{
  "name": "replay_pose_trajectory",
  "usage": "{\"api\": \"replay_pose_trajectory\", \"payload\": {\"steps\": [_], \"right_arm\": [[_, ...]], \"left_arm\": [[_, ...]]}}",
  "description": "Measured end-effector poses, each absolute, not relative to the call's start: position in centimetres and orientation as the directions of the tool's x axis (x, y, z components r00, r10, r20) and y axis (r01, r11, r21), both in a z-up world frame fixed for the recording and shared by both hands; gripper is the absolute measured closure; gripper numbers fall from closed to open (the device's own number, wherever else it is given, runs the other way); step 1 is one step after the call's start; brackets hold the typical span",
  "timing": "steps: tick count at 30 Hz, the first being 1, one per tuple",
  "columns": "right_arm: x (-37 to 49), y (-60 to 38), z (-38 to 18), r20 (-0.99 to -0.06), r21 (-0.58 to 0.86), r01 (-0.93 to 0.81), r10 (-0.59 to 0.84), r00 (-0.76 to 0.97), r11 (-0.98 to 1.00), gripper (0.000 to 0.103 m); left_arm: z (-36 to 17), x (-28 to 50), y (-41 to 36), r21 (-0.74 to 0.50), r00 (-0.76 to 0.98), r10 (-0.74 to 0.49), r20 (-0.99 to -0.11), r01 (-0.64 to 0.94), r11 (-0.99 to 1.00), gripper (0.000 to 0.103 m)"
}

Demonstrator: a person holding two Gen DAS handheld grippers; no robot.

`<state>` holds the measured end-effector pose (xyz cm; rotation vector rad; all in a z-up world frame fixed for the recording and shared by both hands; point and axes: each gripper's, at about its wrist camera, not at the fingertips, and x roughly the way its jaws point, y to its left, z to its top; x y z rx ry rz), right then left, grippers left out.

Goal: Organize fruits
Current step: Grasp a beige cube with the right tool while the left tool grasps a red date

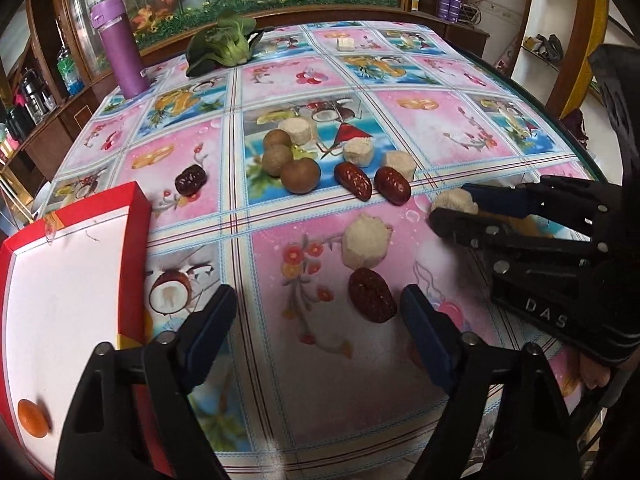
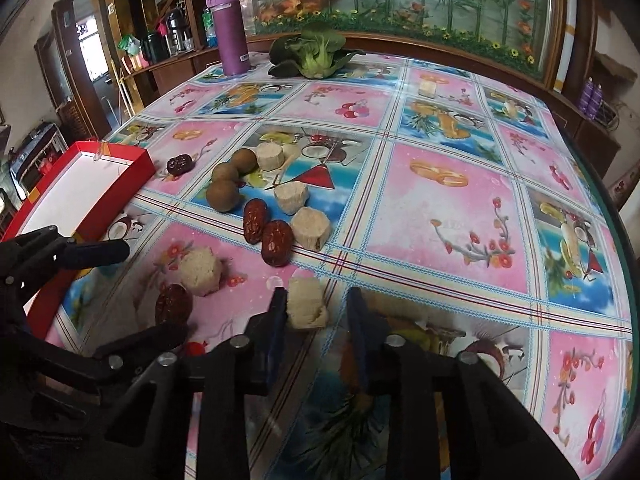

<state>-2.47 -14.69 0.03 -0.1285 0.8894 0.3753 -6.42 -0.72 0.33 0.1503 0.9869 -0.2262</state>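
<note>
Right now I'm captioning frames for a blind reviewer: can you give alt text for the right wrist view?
The open right gripper straddles a pale chunk on a flowered tablecloth. Beyond lie more pale chunks, red dates and brown round fruits; a red box and the left gripper sit left, a purple bottle and greens at the far edge.

Both tools are matte black plastic linkages pinned with round silver screws, each ending in two dark blue finger pads. The left tool (image 1: pixel 316 312) shows slotted cut-outs in its black arms, and the right tool (image 2: pixel 318 308) is built the same way. Seen from the left wrist, the right tool's body carries raised letters reading "DAS".
</note>
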Motion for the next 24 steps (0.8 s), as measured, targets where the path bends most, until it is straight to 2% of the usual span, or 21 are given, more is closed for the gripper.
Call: {"api": "replay_pose_trajectory", "payload": {"steps": [1, 4, 7, 9, 11, 13, 16, 24], "right_arm": [[-2.5, -14.8, 0.0, -0.777, 0.05, -0.369, 0.268, 0.57, 0.928, 0.086], [-2.5, -15.2, 0.1, -0.773, 0.074, -0.365, 0.285, 0.567, 0.928, 0.086], [-2.6, -15.6, 0.1, -0.769, 0.093, -0.351, 0.291, 0.569, 0.932, 0.086], [-2.8, -15.9, 0.3, -0.764, 0.107, -0.342, 0.297, 0.573, 0.934, 0.086], [-3.1, -16.2, 0.5, -0.759, 0.12, -0.334, 0.303, 0.576, 0.935, 0.086], [-3.4, -16.4, 0.7, -0.756, 0.131, -0.327, 0.308, 0.578, 0.936, 0.086], [-3.7, -16.5, 1.0, -0.749, 0.148, -0.316, 0.315, 0.582, 0.937, 0.086], [-4.9, -14.9, 1.5, -0.746, 0.14, -0.334, 0.321, 0.583, 0.932, 0.086]], "left_arm": [[0.2, -6.4, -0.6, 0.018, 0.527, -0.123, -0.841, 0.255, 0.967, 0.026], [0.0, -6.3, -0.5, 0.003, 0.524, -0.134, -0.841, 0.252, 0.968, 0.029], [0.1, -6.5, -0.8, 0.002, 0.527, -0.147, -0.837, 0.272, 0.962, 0.037], [0.3, -6.6, -0.8, 0.001, 0.53, -0.154, -0.834, 0.28, 0.96, 0.046], [0.4, -6.7, -0.8, 0.0, 0.533, -0.16, -0.831, 0.287, 0.958, 0.062], [0.4, -6.7, -0.7, -0.002, 0.534, -0.164, -0.83, 0.291, 0.957, 0.065], [0.5, -6.7, -0.3, -0.012, 0.539, -0.17, -0.825, 0.285, 0.958, 0.083], [0.7, -7.4, 1.7, -0.064, 0.544, -0.204, -0.814, 0.266, 0.962, 0.084]]}}
